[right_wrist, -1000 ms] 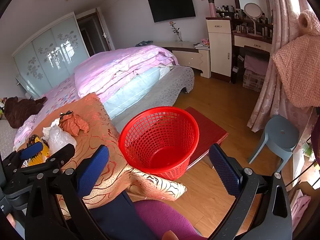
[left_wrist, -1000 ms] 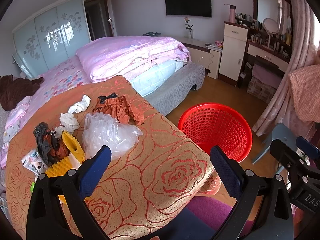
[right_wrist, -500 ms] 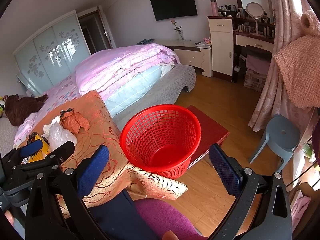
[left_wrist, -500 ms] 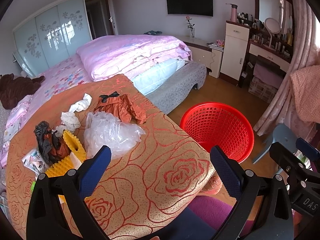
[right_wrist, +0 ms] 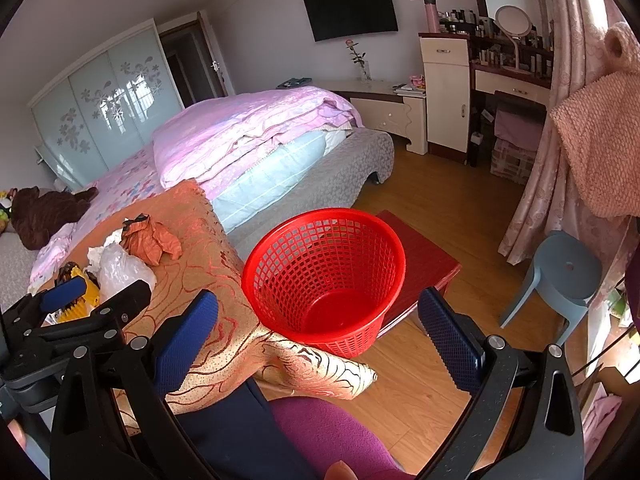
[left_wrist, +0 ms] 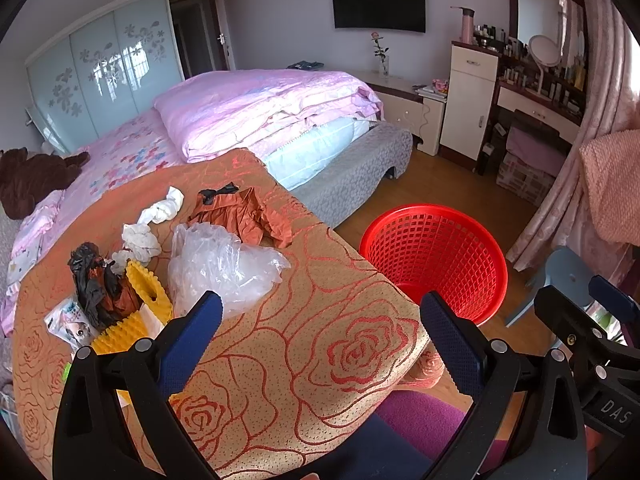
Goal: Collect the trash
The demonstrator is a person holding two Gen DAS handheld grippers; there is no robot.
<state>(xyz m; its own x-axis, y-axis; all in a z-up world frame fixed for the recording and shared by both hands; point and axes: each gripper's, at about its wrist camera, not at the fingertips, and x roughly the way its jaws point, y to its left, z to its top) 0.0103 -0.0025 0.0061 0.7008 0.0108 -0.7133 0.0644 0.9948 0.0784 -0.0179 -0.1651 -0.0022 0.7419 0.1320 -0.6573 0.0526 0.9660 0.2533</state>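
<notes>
Left wrist view: left gripper (left_wrist: 320, 336) is wide open and empty near the clear plastic bag (left_wrist: 222, 266), which looks slippery and could drop before the red basket (left_wrist: 434, 256).

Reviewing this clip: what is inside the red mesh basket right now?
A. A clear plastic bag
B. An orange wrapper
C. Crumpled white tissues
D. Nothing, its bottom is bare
D. The right wrist view looks down into the red basket and shows only its bare bottom; the clear plastic bag, white tissues and orange wrapper all lie on the table's cloth.
</notes>
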